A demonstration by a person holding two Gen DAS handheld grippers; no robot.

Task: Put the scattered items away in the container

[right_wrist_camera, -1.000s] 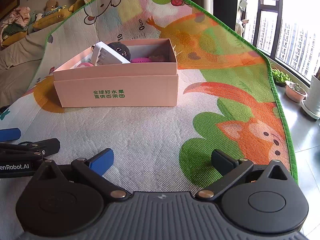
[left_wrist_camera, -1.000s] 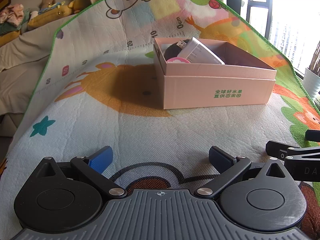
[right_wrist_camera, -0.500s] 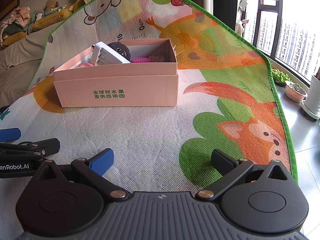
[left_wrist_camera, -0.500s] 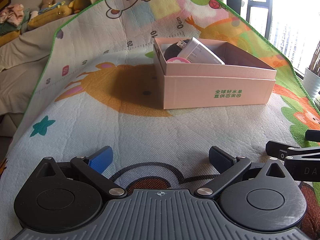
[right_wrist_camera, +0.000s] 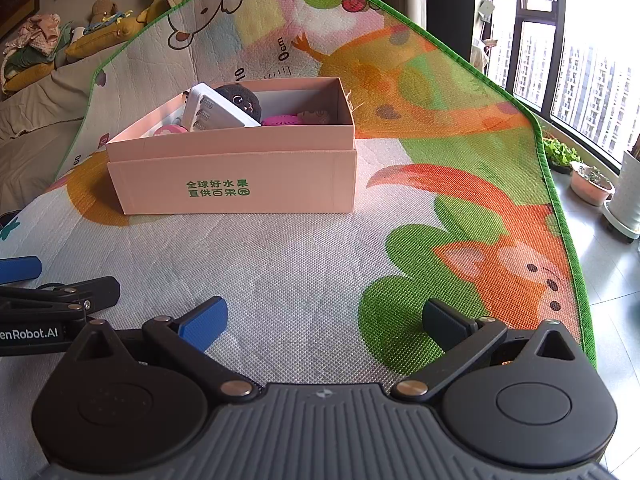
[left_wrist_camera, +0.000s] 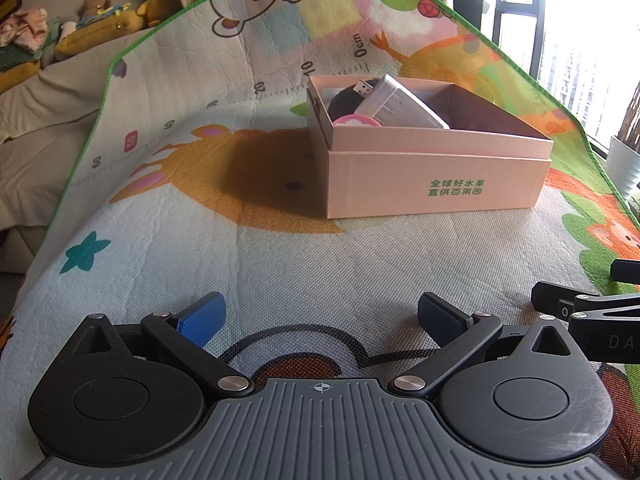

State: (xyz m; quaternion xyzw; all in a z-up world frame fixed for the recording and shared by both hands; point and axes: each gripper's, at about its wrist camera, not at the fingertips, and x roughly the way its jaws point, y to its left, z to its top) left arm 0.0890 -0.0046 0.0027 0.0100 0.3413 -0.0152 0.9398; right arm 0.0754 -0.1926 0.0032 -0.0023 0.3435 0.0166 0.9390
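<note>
A pink cardboard box (left_wrist_camera: 436, 184) with green lettering stands on the cartoon play mat (left_wrist_camera: 280, 256); it also shows in the right wrist view (right_wrist_camera: 240, 184). Inside lie a white power strip (left_wrist_camera: 400, 106), a black plush toy (right_wrist_camera: 242, 100), a round pink item (left_wrist_camera: 356, 121) and a magenta item (right_wrist_camera: 282, 120). My left gripper (left_wrist_camera: 320, 316) is open and empty, low over the mat well in front of the box. My right gripper (right_wrist_camera: 324, 320) is open and empty, beside the left one. Each gripper shows at the edge of the other's view.
Plush toys (left_wrist_camera: 100, 12) and cushions lie on a beige sofa at the back left. The mat's green edge (right_wrist_camera: 560, 200) drops to a tiled floor on the right, with potted plants (right_wrist_camera: 592, 184) by the window.
</note>
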